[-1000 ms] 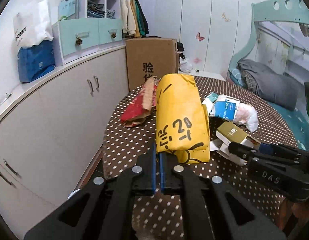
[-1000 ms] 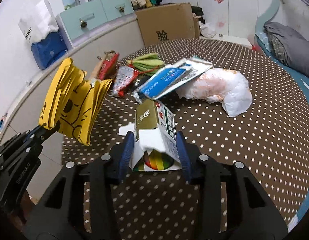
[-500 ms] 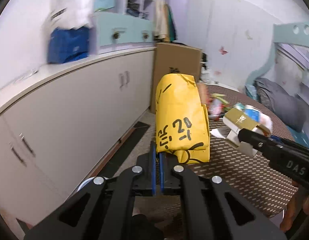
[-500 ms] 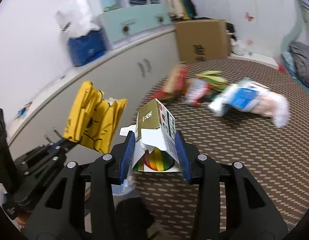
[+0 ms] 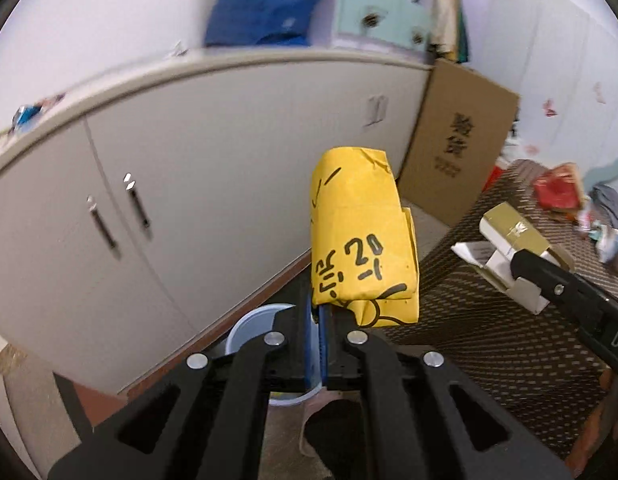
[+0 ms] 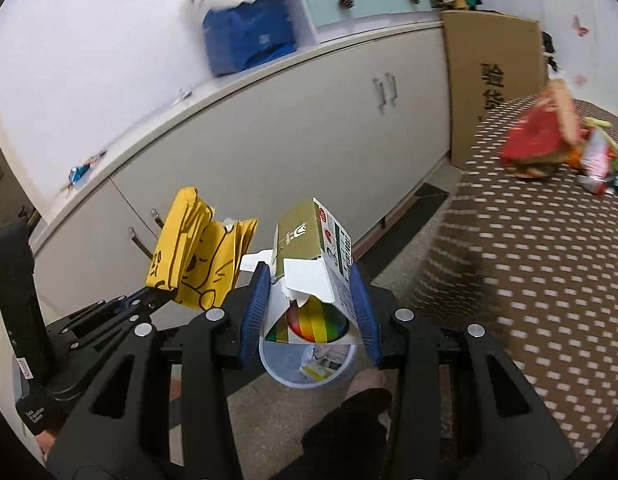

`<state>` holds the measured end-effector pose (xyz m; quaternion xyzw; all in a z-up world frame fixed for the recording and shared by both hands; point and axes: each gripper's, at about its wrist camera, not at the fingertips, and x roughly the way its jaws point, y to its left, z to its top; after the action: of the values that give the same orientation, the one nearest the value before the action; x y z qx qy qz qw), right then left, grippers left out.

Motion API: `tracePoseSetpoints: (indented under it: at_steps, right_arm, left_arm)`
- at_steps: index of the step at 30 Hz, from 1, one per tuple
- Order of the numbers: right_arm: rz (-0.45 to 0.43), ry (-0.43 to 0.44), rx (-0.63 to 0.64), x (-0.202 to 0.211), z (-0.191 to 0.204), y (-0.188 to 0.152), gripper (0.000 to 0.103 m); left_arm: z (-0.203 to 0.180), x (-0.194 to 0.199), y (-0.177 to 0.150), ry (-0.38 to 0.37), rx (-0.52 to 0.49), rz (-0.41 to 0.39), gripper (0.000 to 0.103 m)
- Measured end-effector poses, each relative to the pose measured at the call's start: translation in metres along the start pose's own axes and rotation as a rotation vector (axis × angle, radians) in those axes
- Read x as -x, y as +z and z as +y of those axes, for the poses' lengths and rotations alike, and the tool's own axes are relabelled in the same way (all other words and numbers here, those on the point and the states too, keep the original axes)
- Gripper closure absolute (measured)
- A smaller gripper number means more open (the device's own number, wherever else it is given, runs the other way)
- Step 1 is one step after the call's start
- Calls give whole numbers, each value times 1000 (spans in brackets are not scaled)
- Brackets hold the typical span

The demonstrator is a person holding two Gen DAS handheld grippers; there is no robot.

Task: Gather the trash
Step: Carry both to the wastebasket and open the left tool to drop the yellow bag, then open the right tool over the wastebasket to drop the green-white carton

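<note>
Below my claws: a pale blue bin [image 6: 309,364] is sitting on the floor, between the white cabinets [image 6: 269,128] and the dotted table [image 6: 529,260].
Left claw: my left gripper [image 5: 317,322] is pressing its blue pads together on the lower edge of a folded yellow envelope [image 5: 359,236], which is standing up above the fingers.
Right claw: my right gripper [image 6: 311,300] is pinching a torn olive and white carton [image 6: 313,256] across its sides, with the open rainbow-printed end facing the camera.
Left view only: it is showing the black handwriting on the envelope's flat face; the bin [image 5: 249,328] is appearing as just a sliver of rim behind my fingers, and the right gripper [image 5: 521,264] is crossing in from the right with the carton [image 5: 509,240].
Right view only: it is looking straight into the bin, where some scraps are lying, and it is showing the envelope [image 6: 197,256] edge-on as a stack of folds held by the left gripper [image 6: 161,294].
Around: a brown cardboard box [image 6: 497,68] is leaning by the cabinets; a red wrapper [image 6: 537,140] and other litter are lying blurred on the table; a blue bag [image 6: 245,36] is sitting on the counter.
In the way: my own fingers and the carton are covering part of the bin's mouth; a dark sleeve [image 6: 349,432] is showing at the bottom.
</note>
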<state>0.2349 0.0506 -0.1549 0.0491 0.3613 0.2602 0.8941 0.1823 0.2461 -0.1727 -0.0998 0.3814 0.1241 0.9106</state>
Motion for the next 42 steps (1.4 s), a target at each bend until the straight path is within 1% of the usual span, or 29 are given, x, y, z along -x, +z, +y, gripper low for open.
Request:
tracePoseSetpoints:
  at_steps: [2, 6, 10, 12, 13, 14, 18, 30, 32, 39, 42]
  right_arm:
    - [6, 11, 13, -16, 9, 0, 62]
    - [9, 18, 22, -33, 15, -4, 62]
    - [31, 15, 14, -52, 13, -7, 62]
    - [49, 11, 7, -60, 11, -11, 62]
    - [55, 7, 6, -63, 10, -13, 62]
    - [66, 3, 3, -67, 8, -15, 62]
    - [88, -1, -4, -75, 7, -23, 62]
    - [87, 5, 5, -76, 15, -22, 62]
    - [87, 7, 8, -76, 16, -23, 62]
    - [86, 22, 5, -86, 25, -19, 62]
    - [79, 40, 9, -93, 33, -14, 61]
  left_arm:
    - [8, -11, -2, 17, 14, 24, 100]
    - [23, -41, 1, 42, 41, 76, 100]
    - [26, -63, 0, 61, 38, 128, 98]
    - [29, -74, -1, 74, 60, 158, 84]
    - [30, -77, -2, 70, 67, 169, 65]
    - [30, -80, -3, 63, 71, 173, 56]
    - [23, -82, -6, 68, 42, 168, 56]
    - [19, -68, -6, 46, 47, 136, 54]
    - [19, -67, -7, 45, 51, 132, 50]
    - [27, -64, -7, 46, 67, 125, 49]
    - [37, -60, -5, 61, 97, 109, 44]
